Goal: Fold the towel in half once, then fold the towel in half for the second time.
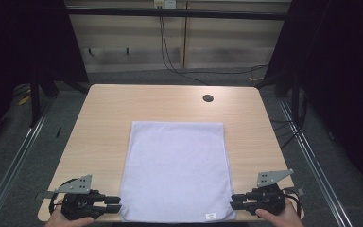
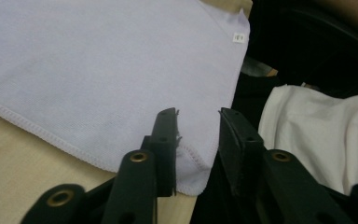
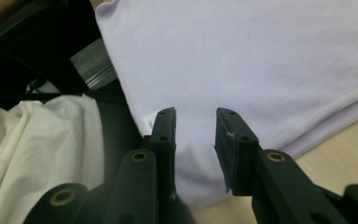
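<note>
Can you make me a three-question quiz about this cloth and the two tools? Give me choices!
1. Where does the cloth lie?
A. on the floor
B. on the table
C. on a chair

2. What colour is the cloth?
A. pale lilac
B. red
C. green

3. How do the left tool and right tool stand?
A. clamped shut
B. open at the cloth's near corners
C. lifting the cloth high

Answers: 1 B, it lies flat on the wooden top. 2 A, pale lilac throughout. 3 B, there is a gap between each pair of jaws.

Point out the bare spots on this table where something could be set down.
Bare table runs beyond the lavender cloth, around the cable hole, and in strips along either side. The near corners are crowded by the left gripper and right gripper.
</note>
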Demonstrator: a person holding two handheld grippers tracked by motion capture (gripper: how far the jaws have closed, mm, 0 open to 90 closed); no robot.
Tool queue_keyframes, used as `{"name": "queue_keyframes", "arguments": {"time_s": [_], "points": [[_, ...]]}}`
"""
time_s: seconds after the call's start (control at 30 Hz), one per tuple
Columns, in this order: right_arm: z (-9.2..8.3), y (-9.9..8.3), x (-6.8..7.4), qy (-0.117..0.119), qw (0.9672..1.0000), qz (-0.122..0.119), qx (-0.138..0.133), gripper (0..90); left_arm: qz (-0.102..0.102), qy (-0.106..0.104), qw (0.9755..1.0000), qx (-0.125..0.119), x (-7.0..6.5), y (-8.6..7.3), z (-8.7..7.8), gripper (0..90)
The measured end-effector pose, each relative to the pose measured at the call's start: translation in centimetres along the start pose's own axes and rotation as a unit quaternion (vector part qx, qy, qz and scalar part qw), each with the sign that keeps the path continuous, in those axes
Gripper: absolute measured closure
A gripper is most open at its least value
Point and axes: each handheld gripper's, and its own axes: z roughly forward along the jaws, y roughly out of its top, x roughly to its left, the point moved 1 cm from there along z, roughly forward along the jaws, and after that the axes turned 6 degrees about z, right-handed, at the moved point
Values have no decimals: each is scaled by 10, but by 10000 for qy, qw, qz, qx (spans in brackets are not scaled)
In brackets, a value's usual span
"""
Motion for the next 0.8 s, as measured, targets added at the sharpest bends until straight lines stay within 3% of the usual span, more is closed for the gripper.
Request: {"name": "queue_keyframes", "arguments": {"time_s": [0.13,0.23,0.43,0.5,0.53,0.57,0.63,0.7,0.77,0.8], "points": [[3,20,-10,-240,9993,-91,-290,686,-226,465,9986,63,21,5,9,676],[15,40,-32,-464,9978,-63,-476,686,-356,771,9962,177,44,16,20,685],[42,70,-68,-767,9958,98,-493,657,-771,1332,9876,302,104,36,43,694],[53,78,-76,-932,9949,66,-376,652,-740,1569,9837,481,123,37,53,675],[59,81,-80,-1007,9945,63,-298,646,-888,1620,9821,375,129,37,56,674],[64,83,-84,-1094,9937,78,-237,641,-889,1649,9817,331,132,38,60,674],[73,86,-90,-1189,9927,64,-171,635,-677,1725,9807,626,129,40,69,684],[80,88,-96,-1225,9923,119,-107,630,-648,1799,9794,643,126,40,70,688],[82,89,-100,-1344,9907,165,-91,627,-668,1790,9796,625,121,37,68,678],[83,88,-101,-1293,9913,223,-49,626,-600,1804,9796,650,117,36,68,668]]}}
